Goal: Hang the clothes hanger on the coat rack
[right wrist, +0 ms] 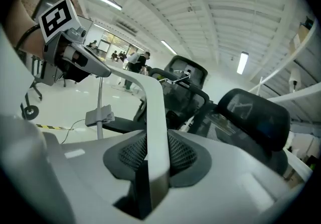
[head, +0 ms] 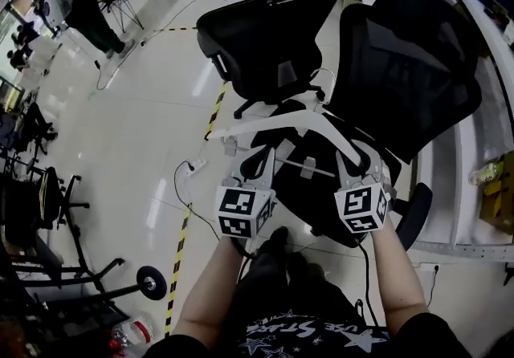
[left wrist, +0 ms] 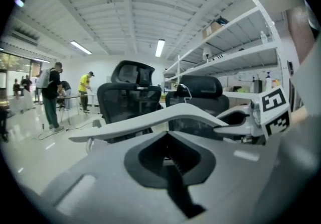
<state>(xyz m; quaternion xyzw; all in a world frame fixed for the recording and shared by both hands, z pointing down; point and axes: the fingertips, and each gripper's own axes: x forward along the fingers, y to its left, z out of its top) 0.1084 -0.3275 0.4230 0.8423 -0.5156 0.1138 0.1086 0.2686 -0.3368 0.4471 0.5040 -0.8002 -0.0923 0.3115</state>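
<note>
Jaws of the right gripper [right wrist: 154, 168] are clamped on one white arm of the clothes hanger [head: 261, 120], which rises straight out from between them. Jaws of the left gripper [left wrist: 170, 162] are drawn narrow on what I take to be its lower bar, the other arm crossing just beyond their tips. Black office chairs [head: 273, 35] stand beyond both pairs of jaws, the hanger spanning from one pair to the other.
</note>
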